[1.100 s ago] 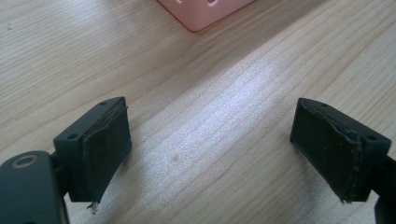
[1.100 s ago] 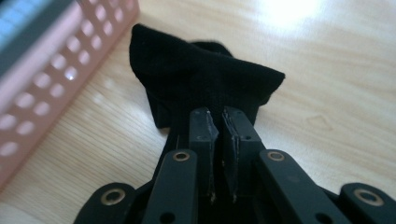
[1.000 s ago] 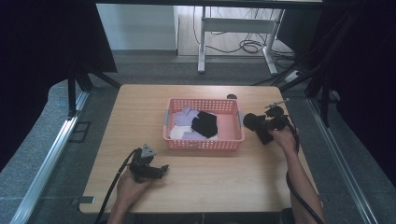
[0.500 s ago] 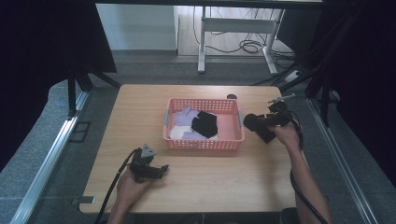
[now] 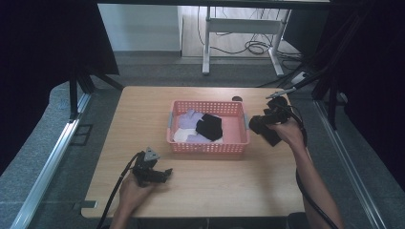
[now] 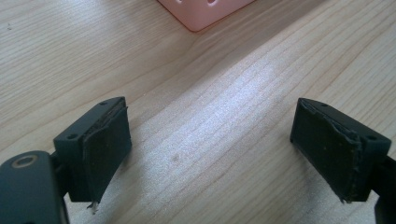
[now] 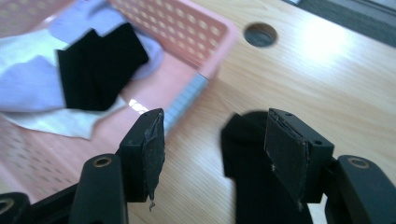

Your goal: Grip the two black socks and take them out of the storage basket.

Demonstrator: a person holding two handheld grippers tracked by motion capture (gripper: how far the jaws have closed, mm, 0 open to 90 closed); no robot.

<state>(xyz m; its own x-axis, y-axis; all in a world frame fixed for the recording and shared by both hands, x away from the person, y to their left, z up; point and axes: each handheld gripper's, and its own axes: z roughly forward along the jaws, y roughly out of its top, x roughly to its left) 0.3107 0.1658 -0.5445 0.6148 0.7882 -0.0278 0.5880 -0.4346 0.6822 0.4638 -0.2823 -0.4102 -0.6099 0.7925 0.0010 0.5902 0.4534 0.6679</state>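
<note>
Right gripper (image 7: pixel 210 154) fingers just opened, holding nothing; black cloth (image 7: pixel 252 186) lies apparently beneath the right-hand finger.

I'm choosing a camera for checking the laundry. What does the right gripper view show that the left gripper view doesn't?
Right gripper view: a black cloth on a lavender cloth and a white cloth in the pink basket; another black cloth on the table under the right gripper, whose jaws have just been opening, gripping nothing. Left gripper view: the left gripper, open over bare wood. Both: basket, wooden table.
</note>
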